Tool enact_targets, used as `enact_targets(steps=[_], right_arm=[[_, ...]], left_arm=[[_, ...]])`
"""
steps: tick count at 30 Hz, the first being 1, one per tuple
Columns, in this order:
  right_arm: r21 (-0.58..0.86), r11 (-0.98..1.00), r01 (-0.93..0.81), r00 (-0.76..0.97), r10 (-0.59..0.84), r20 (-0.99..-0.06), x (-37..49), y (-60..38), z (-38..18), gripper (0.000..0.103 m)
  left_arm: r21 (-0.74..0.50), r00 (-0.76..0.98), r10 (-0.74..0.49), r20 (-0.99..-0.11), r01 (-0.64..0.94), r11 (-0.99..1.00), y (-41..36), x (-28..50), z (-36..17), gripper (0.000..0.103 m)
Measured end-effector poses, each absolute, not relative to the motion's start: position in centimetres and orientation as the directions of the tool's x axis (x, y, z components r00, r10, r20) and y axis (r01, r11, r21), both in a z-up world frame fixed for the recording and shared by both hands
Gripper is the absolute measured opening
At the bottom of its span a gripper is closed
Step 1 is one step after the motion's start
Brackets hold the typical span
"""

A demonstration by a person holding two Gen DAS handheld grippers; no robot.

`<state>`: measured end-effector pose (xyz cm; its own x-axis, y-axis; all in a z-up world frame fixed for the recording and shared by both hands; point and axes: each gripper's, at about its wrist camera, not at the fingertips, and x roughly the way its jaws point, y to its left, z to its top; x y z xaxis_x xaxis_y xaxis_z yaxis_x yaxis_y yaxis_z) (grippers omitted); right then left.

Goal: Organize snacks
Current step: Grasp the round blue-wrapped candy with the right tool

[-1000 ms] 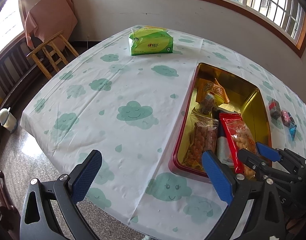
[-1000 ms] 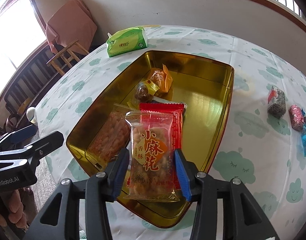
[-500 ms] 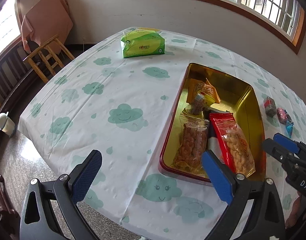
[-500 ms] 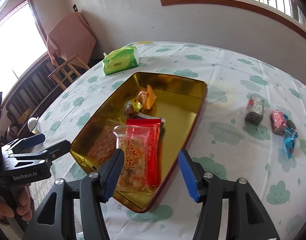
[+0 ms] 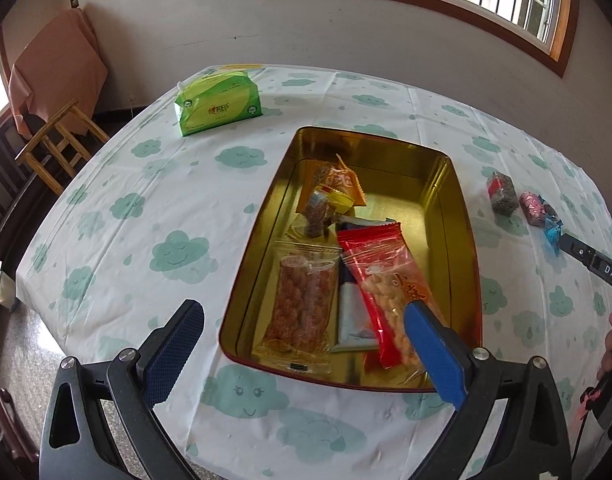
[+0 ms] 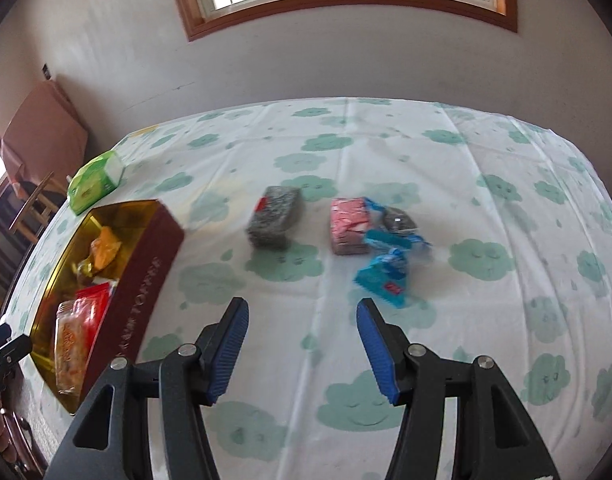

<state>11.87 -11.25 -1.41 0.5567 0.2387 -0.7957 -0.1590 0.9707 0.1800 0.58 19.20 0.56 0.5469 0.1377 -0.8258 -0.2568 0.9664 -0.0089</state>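
Observation:
A gold tin [image 5: 457, 200] with a red outer wall [image 6: 140, 292] lies on the cloud-print table. It holds several snack packs, among them a red bag [image 5: 389, 276], a clear bag of brown snacks [image 5: 302, 300] and an orange pack [image 5: 337, 182]. Right of the tin lie a grey pack [image 6: 274, 216], a pink pack [image 6: 349, 226] and a blue pack [image 6: 383, 276]. My left gripper [image 5: 302, 356] is open and empty over the tin's near end. My right gripper [image 6: 302, 348] is open and empty, short of the loose packs.
A green tissue pack [image 5: 218, 104] sits at the table's far left, also showing in the right wrist view [image 6: 96, 182]. A wooden chair [image 5: 58, 140] with a pink cloth stands beyond the table's left edge. A wall with a window is behind.
My right gripper let go of the red bag into the tin, opened, and swung right toward the loose packs. My left gripper shifted right over the tin's near end.

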Motion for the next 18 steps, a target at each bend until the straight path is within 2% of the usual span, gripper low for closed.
enact_targets(steps=[7, 18], right_arm=[[0.209, 0.976, -0.059, 0.560, 0.205, -0.803, 15.0, -15.2, -2.8, 0.058], [0.222, 0.975, -0.012, 0.539, 0.194, -0.820, 18.1, -16.0, -6.0, 0.057]], left_arm=[[-0.006, 0.559, 0.106, -0.823, -0.195, 0.981, 16.2, 2.2, 0.7, 0.099], [0.002, 0.564, 0.064, -0.823, -0.110, 0.994, 12.0, 4.9, 0.7, 0.099]])
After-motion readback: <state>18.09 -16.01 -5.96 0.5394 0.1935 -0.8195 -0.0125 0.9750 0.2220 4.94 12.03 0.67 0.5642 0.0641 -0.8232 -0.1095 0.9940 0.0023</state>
